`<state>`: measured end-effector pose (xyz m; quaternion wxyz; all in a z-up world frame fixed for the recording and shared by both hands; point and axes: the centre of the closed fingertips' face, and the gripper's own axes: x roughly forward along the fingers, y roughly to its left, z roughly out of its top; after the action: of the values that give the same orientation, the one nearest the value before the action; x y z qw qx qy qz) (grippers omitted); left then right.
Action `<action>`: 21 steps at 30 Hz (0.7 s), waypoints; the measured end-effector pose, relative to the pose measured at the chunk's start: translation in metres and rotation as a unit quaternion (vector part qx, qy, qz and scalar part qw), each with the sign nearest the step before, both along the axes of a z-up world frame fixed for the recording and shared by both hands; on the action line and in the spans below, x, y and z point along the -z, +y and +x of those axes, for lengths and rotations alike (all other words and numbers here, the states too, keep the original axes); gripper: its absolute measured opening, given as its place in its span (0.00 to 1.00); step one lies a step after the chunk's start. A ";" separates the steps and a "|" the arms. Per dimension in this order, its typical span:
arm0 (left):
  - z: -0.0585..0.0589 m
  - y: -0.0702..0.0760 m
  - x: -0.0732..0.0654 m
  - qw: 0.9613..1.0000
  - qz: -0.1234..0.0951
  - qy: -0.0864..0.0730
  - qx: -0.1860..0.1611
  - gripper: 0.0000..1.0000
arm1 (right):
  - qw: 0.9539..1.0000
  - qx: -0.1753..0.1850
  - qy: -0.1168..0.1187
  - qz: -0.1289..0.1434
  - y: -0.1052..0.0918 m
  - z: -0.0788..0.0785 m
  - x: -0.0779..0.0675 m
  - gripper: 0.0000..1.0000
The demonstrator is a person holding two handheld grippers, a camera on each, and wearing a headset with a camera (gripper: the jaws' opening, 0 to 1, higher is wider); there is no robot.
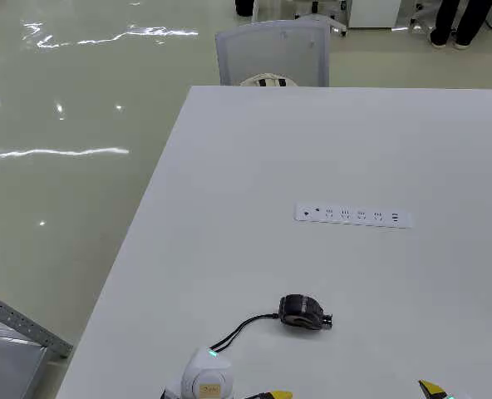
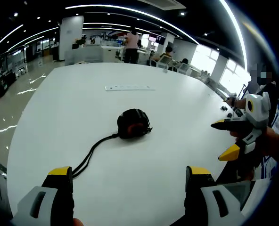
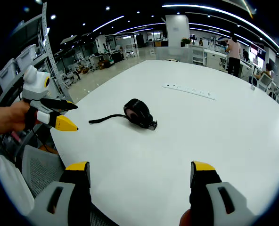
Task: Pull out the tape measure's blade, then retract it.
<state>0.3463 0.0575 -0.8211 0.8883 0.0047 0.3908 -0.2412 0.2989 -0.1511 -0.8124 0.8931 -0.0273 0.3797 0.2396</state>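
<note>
A black tape measure (image 1: pixel 302 312) lies on the white table (image 1: pixel 329 141) near the front, its blade in and its hook end pointing right. Its black wrist strap (image 1: pixel 239 330) trails toward the left gripper. In the left gripper view the tape measure (image 2: pixel 134 124) sits ahead of my left gripper (image 2: pixel 129 176), which is open and holds nothing. My right gripper (image 3: pixel 140 167) is open too, with the tape measure (image 3: pixel 138 113) ahead of it. Each gripper appears in the other's view: the right gripper (image 2: pixel 231 139) and the left gripper (image 3: pixel 72 117), both hand-held above the table's near edge.
A white power strip (image 1: pixel 354 215) lies flat mid-table, beyond the tape measure. A grey chair (image 1: pixel 273 51) stands at the far edge. The table's left edge drops to a shiny floor, with a metal shelf rail (image 1: pixel 13 320) at lower left. People stand far off.
</note>
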 end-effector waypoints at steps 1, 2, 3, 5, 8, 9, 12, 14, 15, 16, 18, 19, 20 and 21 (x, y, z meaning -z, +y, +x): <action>0.001 -0.001 -0.001 1.000 0.000 0.000 0.000 0.97 | 1.000 0.000 0.001 0.001 0.000 0.001 0.000 0.90; 0.001 -0.001 -0.001 1.000 0.001 0.000 0.000 0.97 | 1.000 0.000 0.001 0.000 -0.001 0.001 0.000 0.90; 0.002 -0.001 -0.001 1.000 0.001 0.000 0.001 0.97 | 1.000 0.000 0.000 0.000 -0.001 0.002 0.001 0.89; 0.003 -0.002 -0.001 1.000 0.001 0.001 0.000 0.97 | 1.000 0.000 0.001 0.000 -0.002 0.003 0.001 0.89; 0.003 -0.002 -0.001 1.000 0.001 0.001 0.000 0.97 | 1.000 0.000 0.001 0.000 -0.002 0.003 0.001 0.89; 0.003 -0.002 -0.001 1.000 0.001 0.001 0.000 0.97 | 1.000 0.000 0.001 0.000 -0.002 0.004 0.001 0.89; 0.004 -0.002 0.000 1.000 0.001 0.001 0.000 0.96 | 1.000 0.000 0.001 0.000 -0.002 0.004 0.001 0.89; 0.004 -0.002 0.000 1.000 0.001 0.001 0.000 0.96 | 1.000 0.000 0.001 0.000 -0.002 0.004 0.001 0.89; 0.004 -0.002 0.000 1.000 0.001 0.001 0.000 0.96 | 1.000 0.000 0.001 0.000 -0.002 0.004 0.001 0.89; 0.004 -0.002 0.001 1.000 0.001 0.001 0.000 0.96 | 1.000 0.000 0.001 0.000 -0.002 0.004 0.001 0.89; 0.005 -0.002 0.001 1.000 0.001 0.002 0.001 0.96 | 1.000 0.000 0.001 0.000 -0.002 0.005 0.001 0.89; 0.006 -0.004 0.002 1.000 0.001 0.004 0.001 0.96 | 1.000 0.000 0.002 0.001 -0.003 0.006 0.002 0.89; 0.007 -0.004 0.003 1.000 0.000 0.005 0.000 0.96 | 1.000 -0.003 0.002 0.001 -0.002 0.007 0.002 0.89; 0.007 -0.004 0.003 1.000 0.000 0.005 0.000 0.96 | 1.000 -0.004 0.002 0.002 -0.001 0.007 0.002 0.89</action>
<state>0.3535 0.0531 -0.8239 0.8863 0.0034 0.3951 -0.2414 0.3056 -0.1524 -0.8145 0.8917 -0.0266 0.3807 0.2435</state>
